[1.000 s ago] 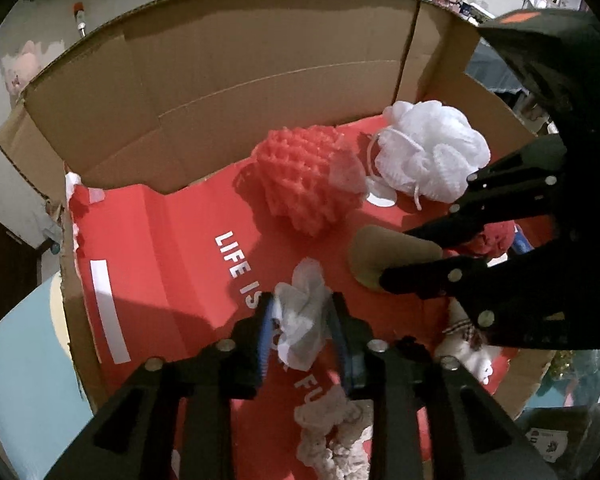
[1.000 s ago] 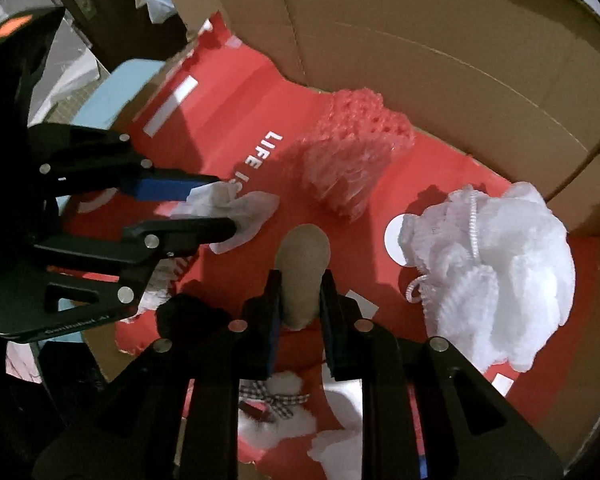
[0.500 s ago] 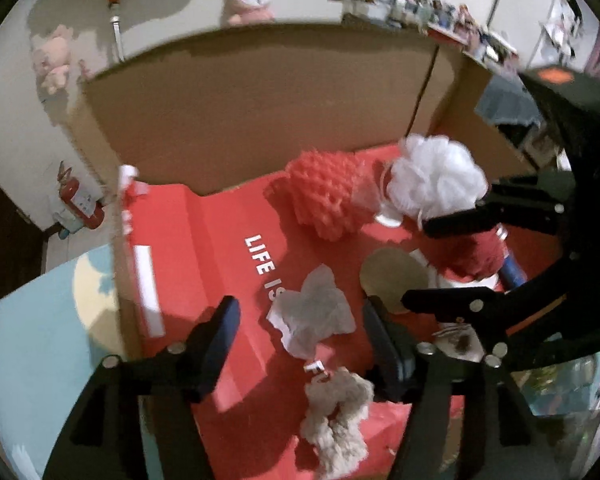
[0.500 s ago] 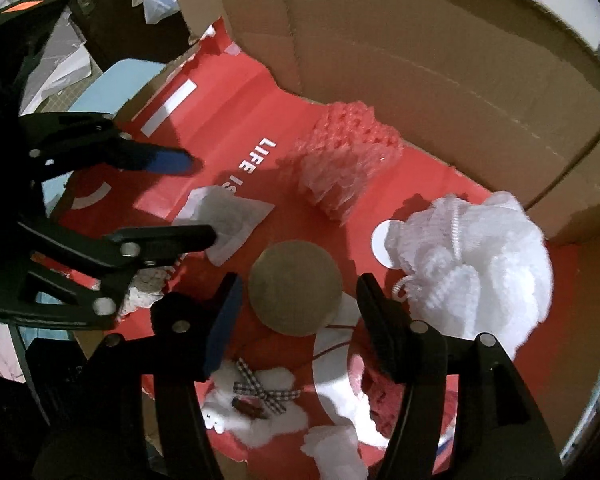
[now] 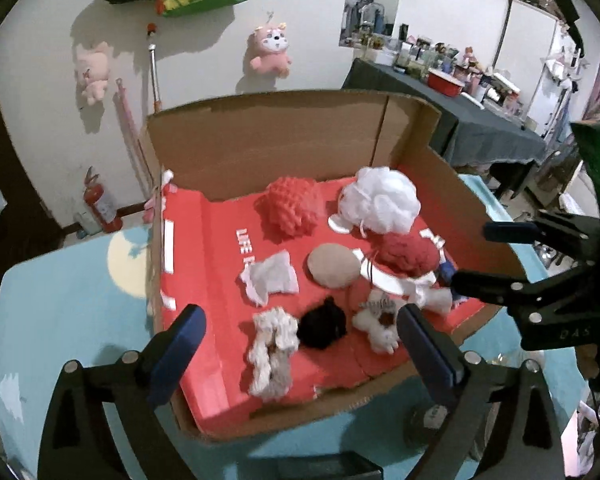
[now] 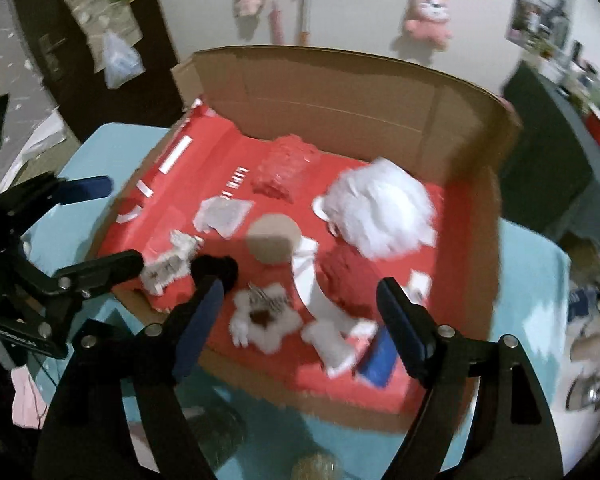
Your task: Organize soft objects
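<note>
Both tongs, left tongs point(image 5: 300, 330) and right tongs point(image 6: 300, 302), gape wide and empty above the red-lined cardboard box point(image 5: 268, 148); inside it, spaced apart for sorting, lie the crumpled white cloth point(image 5: 272, 278) and round tan sponge point(image 5: 334, 266).

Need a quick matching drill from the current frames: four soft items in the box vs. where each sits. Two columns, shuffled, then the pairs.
Items:
1. white mesh puff
2. tan round sponge
3. black fluffy piece
4. red knobbly sponge

Places:
A. near front edge, between the cream ruffled piece and a white furry piece
B. back right, by the cardboard box wall
C. middle of the red floor, right of the white cloth
D. back, left of the white puff

Pairs: 1-B, 2-C, 3-A, 4-D
</note>
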Available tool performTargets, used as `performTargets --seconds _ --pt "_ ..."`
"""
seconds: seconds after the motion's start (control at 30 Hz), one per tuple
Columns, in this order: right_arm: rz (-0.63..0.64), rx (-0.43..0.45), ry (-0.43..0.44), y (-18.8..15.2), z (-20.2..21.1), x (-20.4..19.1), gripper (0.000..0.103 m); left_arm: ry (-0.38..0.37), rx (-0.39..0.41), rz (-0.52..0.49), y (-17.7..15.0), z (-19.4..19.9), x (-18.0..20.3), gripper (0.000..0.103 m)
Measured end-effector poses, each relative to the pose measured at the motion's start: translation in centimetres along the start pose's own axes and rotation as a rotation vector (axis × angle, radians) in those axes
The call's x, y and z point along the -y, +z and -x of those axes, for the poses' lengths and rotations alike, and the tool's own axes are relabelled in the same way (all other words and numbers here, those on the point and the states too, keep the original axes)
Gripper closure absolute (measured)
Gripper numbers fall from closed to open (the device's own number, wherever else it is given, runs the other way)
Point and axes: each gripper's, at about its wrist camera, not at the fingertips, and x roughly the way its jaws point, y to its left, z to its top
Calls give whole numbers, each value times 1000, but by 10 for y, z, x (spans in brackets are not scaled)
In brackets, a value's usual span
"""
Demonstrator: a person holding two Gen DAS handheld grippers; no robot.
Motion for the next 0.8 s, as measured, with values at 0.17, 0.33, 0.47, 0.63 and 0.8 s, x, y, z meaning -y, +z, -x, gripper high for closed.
performTargets --seconds 0.17,0.33,0.47,0.63,0.8 --pt "-73 -11 -78 -28 4 8 24 55 -34 19 -14 -6 11 5" --pt "-159 -27 -83 -45 -3 25 24 83 -62 49 -23 -18 13 5" --pt "-192 -43 -85 -52 -14 33 24 100 -87 68 -28 -29 12 5" --pt "-194 -59 -66 -55 -23 32 24 101 -114 71 -33 -37 14 5" --pt "-186 -79 -62 -57 -32 26 24 110 -133 81 -36 -43 12 5"
